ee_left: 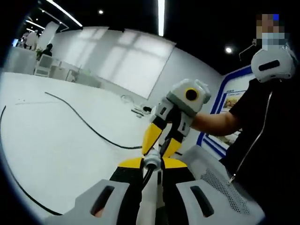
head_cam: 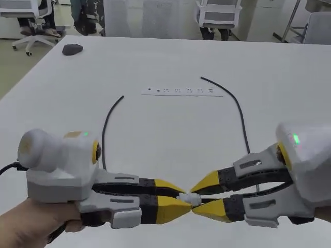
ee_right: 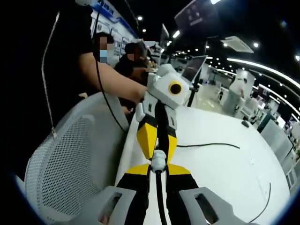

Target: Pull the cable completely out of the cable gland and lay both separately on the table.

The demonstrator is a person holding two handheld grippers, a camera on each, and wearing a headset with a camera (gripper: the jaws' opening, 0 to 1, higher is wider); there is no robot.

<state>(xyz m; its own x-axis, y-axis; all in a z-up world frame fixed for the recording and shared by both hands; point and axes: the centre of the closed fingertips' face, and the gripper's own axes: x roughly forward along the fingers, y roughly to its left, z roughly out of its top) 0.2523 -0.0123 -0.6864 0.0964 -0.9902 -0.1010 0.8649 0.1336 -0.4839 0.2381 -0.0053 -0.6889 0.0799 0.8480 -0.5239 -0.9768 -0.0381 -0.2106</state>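
Fingertips (head_cam: pixel 173 187) of the left gripper (head_cam: pixel 185 201) pinched shut on the white cable gland (head_cam: pixel 189 197), those of the right gripper (head_cam: pixel 196 199) closed on its other end, nose to nose over the near part of the table (head_cam: pixel 155 150). Not yet pulled free: black cable (head_cam: pixel 241 116) threaded through the gland, seen in both gripper views running back from it between the jaws. Judged barely begun, then, with the whole withdrawal to do and both pieces to lay down apart. Both grippers held low and roughly level, pointing inward at each other, a hand (head_cam: pixel 31 227) under the left one. Farther out, the cable's two loose runs trailing over the tabletop, ends well apart, either side of a white strip (head_cam: pixel 181 91) with small markings.
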